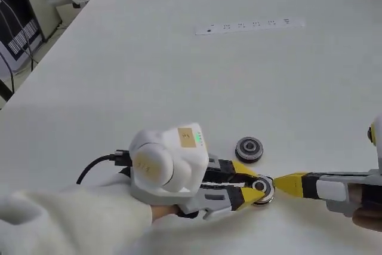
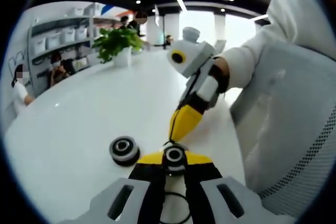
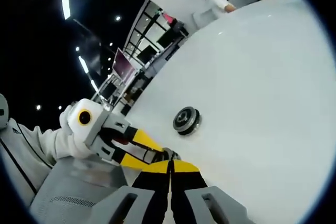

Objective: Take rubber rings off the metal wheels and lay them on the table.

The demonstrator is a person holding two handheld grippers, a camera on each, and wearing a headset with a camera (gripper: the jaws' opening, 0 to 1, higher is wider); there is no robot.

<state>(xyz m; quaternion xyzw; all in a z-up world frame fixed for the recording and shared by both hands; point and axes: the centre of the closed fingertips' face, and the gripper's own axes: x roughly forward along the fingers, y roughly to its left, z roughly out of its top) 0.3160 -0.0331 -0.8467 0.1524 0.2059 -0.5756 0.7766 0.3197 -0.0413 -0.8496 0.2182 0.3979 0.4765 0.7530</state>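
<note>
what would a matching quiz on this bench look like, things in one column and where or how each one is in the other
Things
1. left hand-held gripper
2. right hand-held gripper
3. loose wheel
4. plant

States or places
a. lying free on the table, beside the grippers
b. clamped on the held wheel
c. at the table's far end
d. jaws together, tips at the held wheel

Pairs: 1-b, 2-d, 3-a, 4-c
</note>
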